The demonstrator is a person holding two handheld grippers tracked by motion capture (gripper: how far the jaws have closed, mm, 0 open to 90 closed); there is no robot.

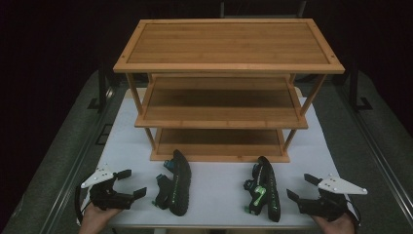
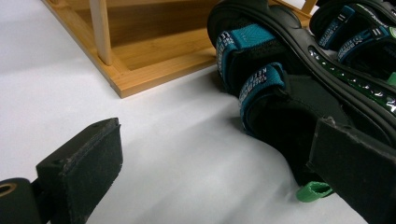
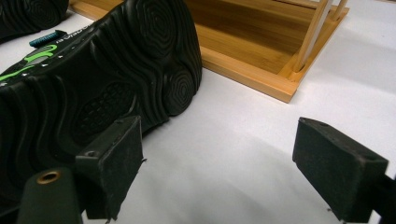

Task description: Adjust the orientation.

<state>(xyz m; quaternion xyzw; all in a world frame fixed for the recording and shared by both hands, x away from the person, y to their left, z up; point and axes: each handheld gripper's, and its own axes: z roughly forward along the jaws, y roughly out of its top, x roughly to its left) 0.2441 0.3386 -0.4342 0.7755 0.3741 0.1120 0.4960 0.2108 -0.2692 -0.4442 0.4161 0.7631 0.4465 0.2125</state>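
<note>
Two black strapped sandals are laid on their sides on the white table [image 1: 219,195], before the three-tier bamboo rack [image 1: 219,114]: the teal-strapped sandal [image 1: 174,184] left, the green-trimmed sandal [image 1: 263,190] right. Left gripper [image 1: 130,183] and right gripper [image 1: 302,187] are held outside them, jaws apart, nothing gripped.

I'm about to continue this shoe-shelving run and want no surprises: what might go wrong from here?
Both sandals lie on their sides, so a pinch on the left sandal by a strap may let it swing or slip. The right gripper faces the right sandal at its thick tread sole, which its open jaws might not span. The shelf rack has tight lower tiers, so a sandal may knock a post or shelf edge.
</note>
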